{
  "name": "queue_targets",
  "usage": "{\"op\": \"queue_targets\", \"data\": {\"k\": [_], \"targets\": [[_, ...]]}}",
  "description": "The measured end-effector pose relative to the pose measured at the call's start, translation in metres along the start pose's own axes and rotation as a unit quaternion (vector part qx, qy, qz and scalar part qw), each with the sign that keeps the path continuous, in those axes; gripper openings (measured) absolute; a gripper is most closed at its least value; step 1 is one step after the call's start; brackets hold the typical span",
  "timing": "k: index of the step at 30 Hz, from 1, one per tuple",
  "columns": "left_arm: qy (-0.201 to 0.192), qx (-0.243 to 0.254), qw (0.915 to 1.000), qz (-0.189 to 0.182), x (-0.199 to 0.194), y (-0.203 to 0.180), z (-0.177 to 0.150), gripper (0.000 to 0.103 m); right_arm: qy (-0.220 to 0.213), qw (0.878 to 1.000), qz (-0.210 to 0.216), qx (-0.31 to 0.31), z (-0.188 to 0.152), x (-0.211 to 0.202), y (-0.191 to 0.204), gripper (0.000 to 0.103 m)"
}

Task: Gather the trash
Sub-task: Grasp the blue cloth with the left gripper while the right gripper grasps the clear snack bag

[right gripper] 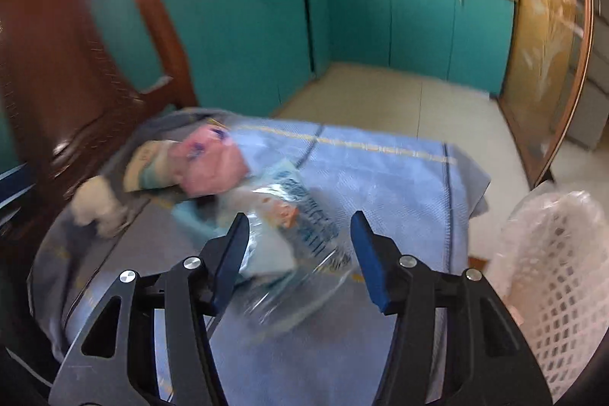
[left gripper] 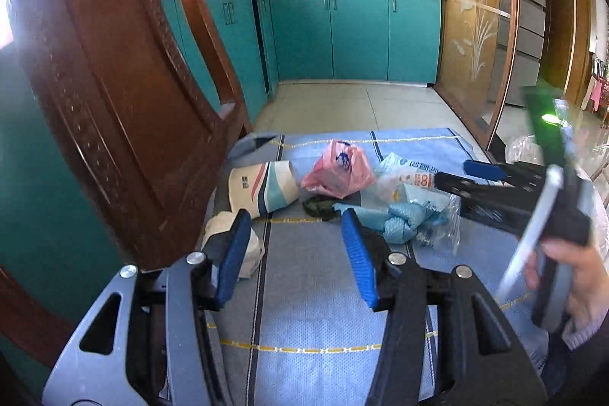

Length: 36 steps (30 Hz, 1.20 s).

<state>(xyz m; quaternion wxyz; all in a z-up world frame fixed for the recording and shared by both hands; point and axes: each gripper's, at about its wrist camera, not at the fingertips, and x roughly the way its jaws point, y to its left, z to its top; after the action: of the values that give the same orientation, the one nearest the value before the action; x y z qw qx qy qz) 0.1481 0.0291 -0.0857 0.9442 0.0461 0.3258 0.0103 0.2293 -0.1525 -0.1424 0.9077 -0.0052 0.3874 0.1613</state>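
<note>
left gripper [left gripper: 297, 253]: my blue-padded fingers stand wide apart and hold nothing, hovering low over the tabletop's blue-and-grey woven cloth [left gripper: 312, 314].
right gripper [right gripper: 300, 253]: spread wide too, gripping nothing; in the left wrist view it reaches in from the right with my hand [left gripper: 574, 276] on its handle.
clear crinkly plastic bag with blue print [right gripper: 289, 238]: lies between my right fingers and just ahead of them; the picture is blurred, so i cannot tell whether a pad touches it.
crumpled white paper wad [left gripper: 232, 246]: just behind my left gripper's left finger, partly hidden by it.
flattened paper cup with teal and red stripes [left gripper: 262, 189]: on its side, ahead and left of my left gripper.
crumpled pink plastic bag [left gripper: 338, 170]: thin and glossy, just right of the cup.
knotted light-blue fabric piece [left gripper: 403, 219]: soft and ribbed, just past my left gripper's right finger.
small dark green scrap [left gripper: 319, 206]: between the cup and the fabric.
white lattice plastic basket with a clear liner [right gripper: 552, 284]: beside the cloth's right edge.
carved brown wooden chair [left gripper: 125, 94]: stands at the left.
</note>
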Motion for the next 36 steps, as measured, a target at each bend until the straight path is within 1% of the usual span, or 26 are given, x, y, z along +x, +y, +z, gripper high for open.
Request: {"op": "queue_targets", "data": {"k": [1, 3, 4, 8, 11, 14, 15, 19, 23, 27, 30, 31, 32, 33, 34, 35, 36], "targets": [[0.004, 0.000, 1.0000, -0.002, 0.002, 0.001, -0.001, 0.051, 0.012, 1.000, 0.004, -0.001, -0.002, 0.008, -0.001, 0.055], [0.008, 0.001, 0.9999, -0.007, 0.006, -0.001, -0.003, 0.051, 0.028, 1.000, 0.015, -0.003, -0.010, 0.012, 0.001, 0.035], [0.009, 0.002, 0.9999, -0.008, 0.006, -0.001, -0.004, 0.051, 0.034, 0.999, 0.024, -0.013, -0.015, 0.011, 0.004, 0.017], [0.020, -0.004, 0.9996, -0.018, 0.013, 0.000, -0.007, 0.053, 0.038, 0.995, 0.084, -0.030, -0.040, -0.015, 0.016, 0.009], [0.034, -0.005, 0.9990, -0.028, 0.022, -0.004, -0.012, 0.056, 0.031, 0.993, 0.115, -0.020, -0.062, -0.038, 0.017, 0.009], [0.053, -0.012, 0.9976, -0.043, 0.031, -0.008, -0.018, 0.061, 0.003, 0.992, 0.125, 0.006, -0.084, -0.059, 0.006, 0.008], [0.060, -0.013, 0.9970, -0.047, 0.035, -0.009, -0.020, 0.063, -0.009, 0.993, 0.120, 0.018, -0.090, -0.066, -0.001, 0.008], [0.088, -0.012, 0.9930, -0.079, 0.046, -0.024, -0.029, 0.066, -0.019, 0.994, 0.099, 0.031, -0.093, -0.072, -0.011, 0.008], [0.106, 0.006, 0.9896, -0.097, 0.053, -0.042, -0.036, 0.069, -0.026, 0.997, 0.072, 0.017, -0.094, -0.073, -0.005, 0.008], [0.123, 0.009, 0.9863, -0.109, 0.064, -0.054, -0.043, 0.071, -0.034, 0.999, 0.017, -0.004, -0.094, -0.074, -0.003, 0.009], [0.139, 0.000, 0.9831, -0.119, 0.077, -0.056, -0.048, 0.072, -0.033, 0.999, 0.003, -0.022, -0.096, -0.073, 0.001, 0.012], [0.142, -0.004, 0.9827, -0.119, 0.080, -0.056, -0.050, 0.072, -0.033, 0.999, 0.001, -0.025, -0.097, -0.073, 0.001, 0.015], [0.143, -0.005, 0.9825, -0.119, 0.082, -0.056, -0.051, 0.071, -0.033, 0.999, 0.000, -0.027, -0.098, -0.072, 0.002, 0.018], [0.143, -0.007, 0.9827, -0.118, 0.083, -0.055, -0.053, 0.062, -0.033, 0.999, 0.000, -0.028, -0.098, -0.072, 0.002, 0.020], [0.142, -0.012, 0.9824, -0.121, 0.083, -0.053, -0.054, 0.046, -0.033, 0.999, 0.000, -0.026, -0.098, -0.072, 0.001, 0.026], [0.141, -0.010, 0.9824, -0.122, 0.082, -0.052, -0.054, 0.042, -0.033, 0.999, -0.001, -0.025, -0.098, -0.072, 0.001, 0.032], [0.138, -0.005, 0.9835, -0.117, 0.080, -0.051, -0.054, 0.040, -0.033, 0.999, -0.001, -0.025, -0.098, -0.072, 0.001, 0.035]]}}
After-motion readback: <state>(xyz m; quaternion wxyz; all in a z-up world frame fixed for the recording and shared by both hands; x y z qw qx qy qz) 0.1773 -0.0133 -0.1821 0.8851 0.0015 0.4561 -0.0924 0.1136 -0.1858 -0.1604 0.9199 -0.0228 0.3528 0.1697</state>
